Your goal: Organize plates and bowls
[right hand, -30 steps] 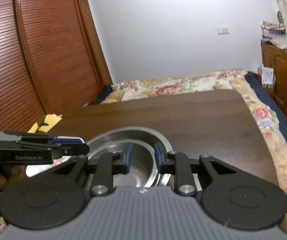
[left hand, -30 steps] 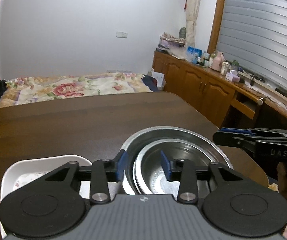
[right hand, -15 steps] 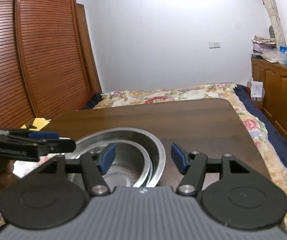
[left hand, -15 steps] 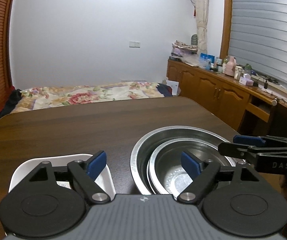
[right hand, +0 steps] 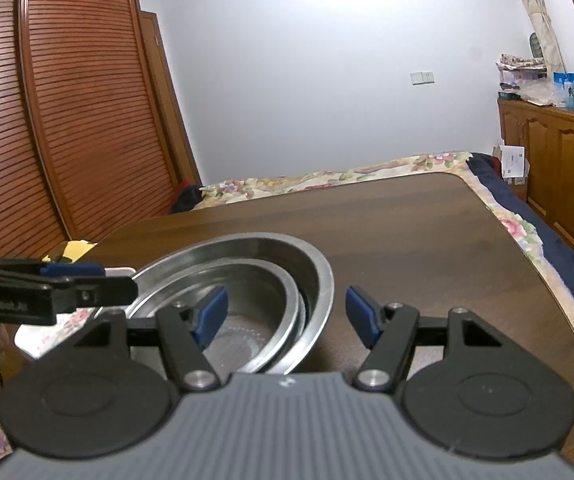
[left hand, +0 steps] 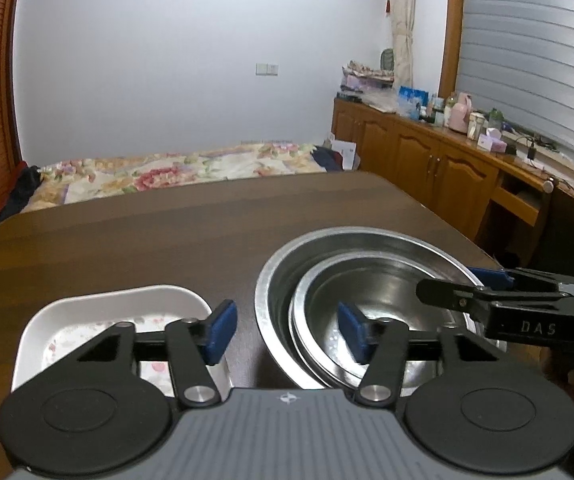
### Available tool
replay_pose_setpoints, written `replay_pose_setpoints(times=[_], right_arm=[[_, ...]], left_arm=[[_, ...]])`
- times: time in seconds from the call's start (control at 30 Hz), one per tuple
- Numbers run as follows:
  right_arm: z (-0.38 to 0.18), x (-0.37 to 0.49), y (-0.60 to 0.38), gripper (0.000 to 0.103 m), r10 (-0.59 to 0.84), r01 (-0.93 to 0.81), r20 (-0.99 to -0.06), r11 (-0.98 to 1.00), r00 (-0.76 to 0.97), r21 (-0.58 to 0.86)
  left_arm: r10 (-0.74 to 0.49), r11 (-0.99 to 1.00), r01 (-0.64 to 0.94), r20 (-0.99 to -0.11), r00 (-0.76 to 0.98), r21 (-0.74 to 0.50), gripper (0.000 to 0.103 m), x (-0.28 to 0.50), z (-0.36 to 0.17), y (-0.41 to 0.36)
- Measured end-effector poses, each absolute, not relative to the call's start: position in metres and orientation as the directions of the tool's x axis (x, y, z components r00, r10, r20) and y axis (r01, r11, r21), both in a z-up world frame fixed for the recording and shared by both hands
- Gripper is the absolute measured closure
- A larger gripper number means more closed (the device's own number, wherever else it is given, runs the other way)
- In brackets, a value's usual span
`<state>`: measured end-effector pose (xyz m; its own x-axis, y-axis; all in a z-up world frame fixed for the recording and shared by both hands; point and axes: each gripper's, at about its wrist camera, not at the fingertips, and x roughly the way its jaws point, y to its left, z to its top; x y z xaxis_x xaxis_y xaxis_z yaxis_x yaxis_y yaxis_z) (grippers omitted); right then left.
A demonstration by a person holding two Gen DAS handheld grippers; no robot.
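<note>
Sitting lower left of the left wrist frame on the dark wooden counter (left hand: 191, 232): a white floral dish (left hand: 87, 320). Just right of it, two nested steel bowls (left hand: 367, 280), smaller inside larger. Left tongs (left hand: 287, 332) closing, bowl's near-left rim between blue pads, nothing pressed. Right tongs (right hand: 287, 316) parted, straddling the large bowl's right rim, gripping nothing.
</note>
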<state>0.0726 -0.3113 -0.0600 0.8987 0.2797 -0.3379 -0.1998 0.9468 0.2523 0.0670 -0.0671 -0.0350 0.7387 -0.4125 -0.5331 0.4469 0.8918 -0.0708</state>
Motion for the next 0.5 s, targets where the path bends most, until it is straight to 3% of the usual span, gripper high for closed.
replay_pose_setpoints(times=[0.4,0.5], right_arm=[[-0.070,0.074,-0.307,0.037,0.302,-0.203,-0.347,0.934,0.888,0.292],[-0.072,0.074,-0.305,0.042,0.313,-0.211,-0.348,0.930,0.884,0.300]], left_arm=[[-0.400,0.891,0.450,-0.570,0.718,-0.059,0.056,0.066,-0.043,-0.071],[-0.395,0.892,0.449,-0.573,0.719,-0.051,0.057,0.066,-0.044,-0.073]])
